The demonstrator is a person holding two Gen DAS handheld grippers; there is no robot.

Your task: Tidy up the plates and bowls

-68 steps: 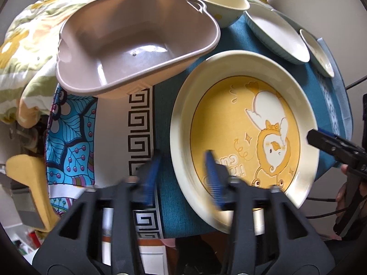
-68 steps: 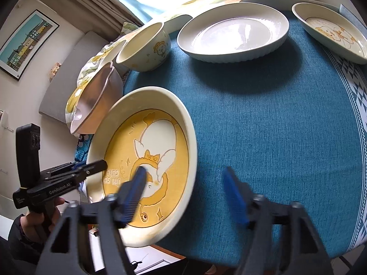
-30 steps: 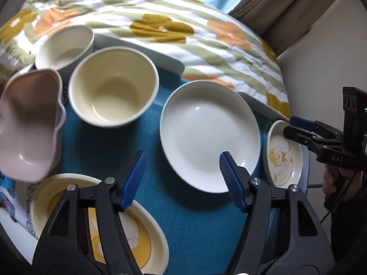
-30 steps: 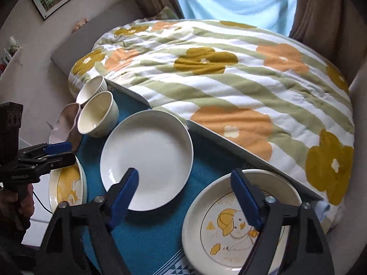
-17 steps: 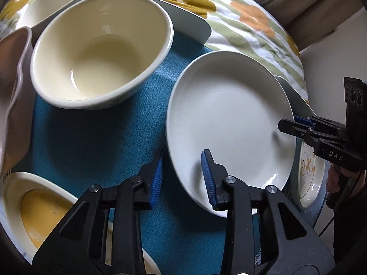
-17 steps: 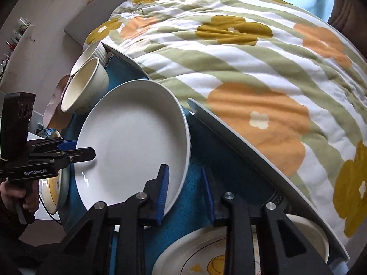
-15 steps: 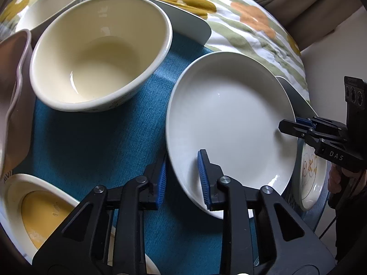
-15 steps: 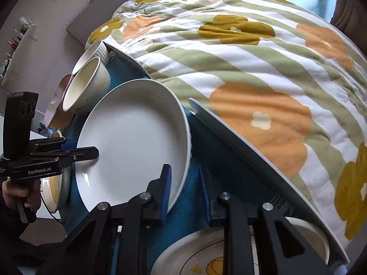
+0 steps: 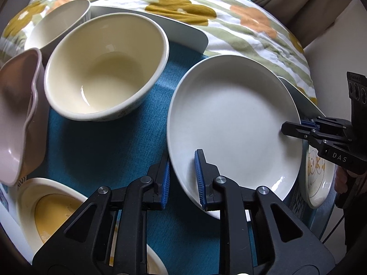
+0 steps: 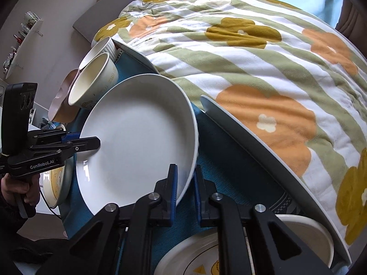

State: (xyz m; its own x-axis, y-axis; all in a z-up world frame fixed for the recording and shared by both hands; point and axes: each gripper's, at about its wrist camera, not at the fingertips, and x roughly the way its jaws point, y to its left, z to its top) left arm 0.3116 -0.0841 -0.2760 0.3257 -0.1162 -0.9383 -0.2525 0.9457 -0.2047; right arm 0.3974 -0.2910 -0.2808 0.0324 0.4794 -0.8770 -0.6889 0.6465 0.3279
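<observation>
Teal cloth covers the tabletop (image 9: 96, 151), and behind it lies a bed with a quilt (image 10: 263, 68) striped green and white with orange and mustard flowers.

Both claws grip the same white plate (image 9: 231, 123), one on each side. The left claw (image 9: 182, 178) is nearly closed, its blue pads pinching the plate's near-left rim: one finger inside the dish, the other outside against the cloth. The right claw (image 10: 185, 186) is likewise clamped, on the opposite rim, with one pad inside and one outside. In the right wrist view a hand (image 10: 16, 191) holds the left claw's handle at the far edge of the plate.

The white plate is round, plain and glossy, with a shallow well and a raised rim. It sits on the teal cloth near the bed-side edge of the tabletop.

Just left of it stands a deep cream bowl (image 9: 103, 68), with a smaller ribbed white bowl (image 9: 57, 20) behind that and a pale pink wavy-edged dish (image 9: 16, 119) further left. A cream plate with a yellow centre (image 9: 50, 210) lies at the lower left, and a small plate with a cartoon duck (image 9: 318, 174) lies beyond the white plate's right rim.
</observation>
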